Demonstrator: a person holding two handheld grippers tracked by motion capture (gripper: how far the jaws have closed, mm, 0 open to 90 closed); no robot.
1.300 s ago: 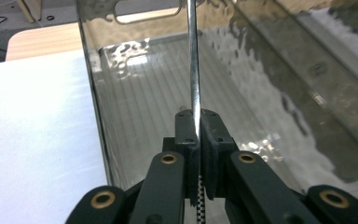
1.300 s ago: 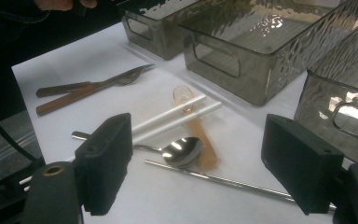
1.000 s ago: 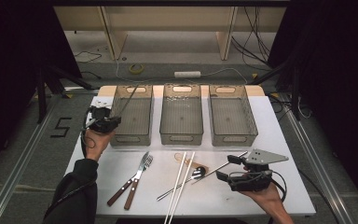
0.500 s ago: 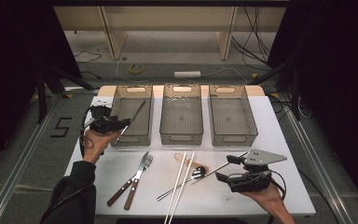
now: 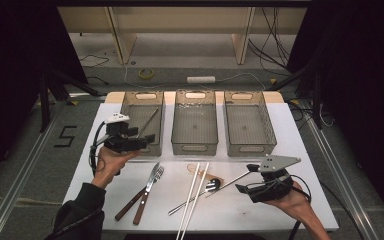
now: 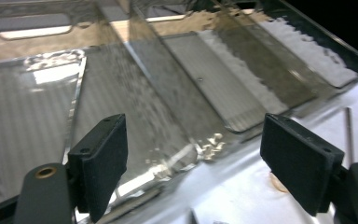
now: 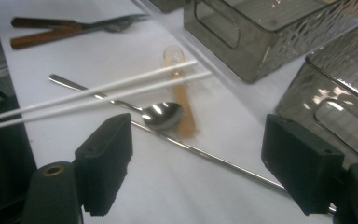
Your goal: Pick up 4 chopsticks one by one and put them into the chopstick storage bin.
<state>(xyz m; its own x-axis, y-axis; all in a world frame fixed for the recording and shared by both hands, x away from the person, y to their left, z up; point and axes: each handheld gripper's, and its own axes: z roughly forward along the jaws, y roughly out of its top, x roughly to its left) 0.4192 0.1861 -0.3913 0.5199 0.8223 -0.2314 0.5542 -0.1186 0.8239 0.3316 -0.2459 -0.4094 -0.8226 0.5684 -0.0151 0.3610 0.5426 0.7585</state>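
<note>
Fingers [image 7: 303, 175] of the right gripper [image 7: 200, 168] are being held wide open and empty, with a thin, stiff, slippery metal rod [image 7: 223, 161] lying between them, best pinched mid-shaft.

Left gripper [image 5: 147, 140]: held level at left of scene, raised in left hand [image 5: 109, 159], wrist bent back, dark-sleeved forearm entering from near edge. Jaws wide apart, just been opening, nothing between fingers [image 6: 103, 163].
Right gripper [image 5: 247, 178]: low at near right, cradled in right hand [image 5: 292, 200], pointing left and slightly far. Jaws spread wide, fingers [image 7: 107, 156] gripping nothing.
</note>
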